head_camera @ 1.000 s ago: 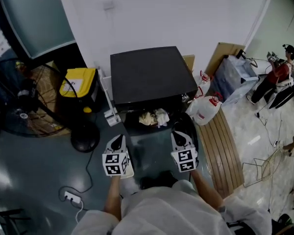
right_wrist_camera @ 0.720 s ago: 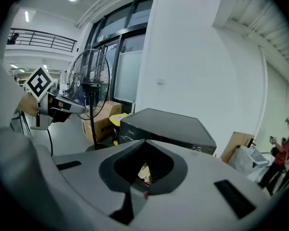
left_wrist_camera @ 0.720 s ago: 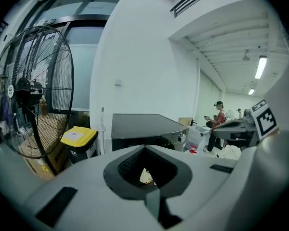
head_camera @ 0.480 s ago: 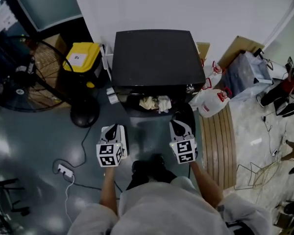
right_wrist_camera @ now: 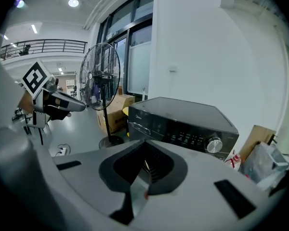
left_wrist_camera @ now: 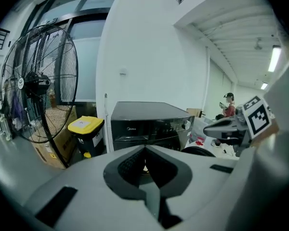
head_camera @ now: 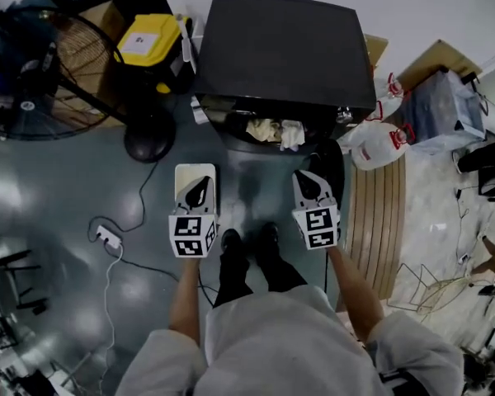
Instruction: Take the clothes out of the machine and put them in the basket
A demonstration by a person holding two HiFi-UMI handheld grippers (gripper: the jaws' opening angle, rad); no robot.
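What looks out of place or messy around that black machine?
Light crumpled clothes bulge from the black machine's open front. A power strip lies loose on the floor left of the person's feet, a possible trip hazard. Nothing looks spilled or broken.

I see the black machine [head_camera: 280, 48] standing against the wall. Pale, crumpled clothes [head_camera: 274, 130] sit in its open front.

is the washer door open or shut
Open: the head view shows the clothes bare in the machine's front opening, with the dark round door swung out to one side.
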